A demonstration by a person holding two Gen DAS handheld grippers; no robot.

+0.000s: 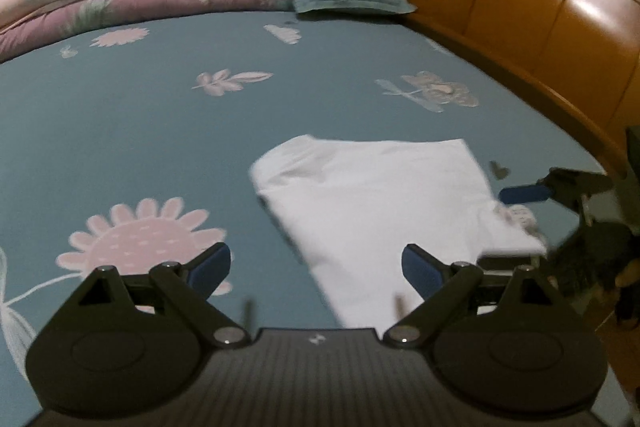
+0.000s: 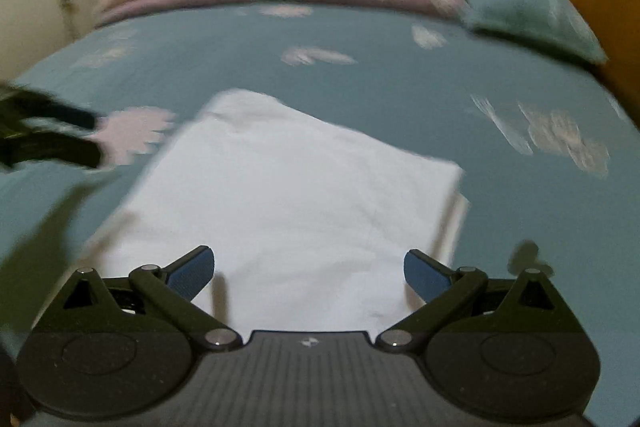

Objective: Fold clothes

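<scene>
White folded garment lies flat on the teal flowered bedsheet, just ahead of the right gripper and ahead-right of the left gripper; both grippers hover with fingers spread wide, holding nothing

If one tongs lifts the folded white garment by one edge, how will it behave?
The folded white garment is thin cloth, so probably floppy and light. Its stacked layers, visible at the right edge, would likely fall open. It may slide on the smooth bedsheet.
</scene>
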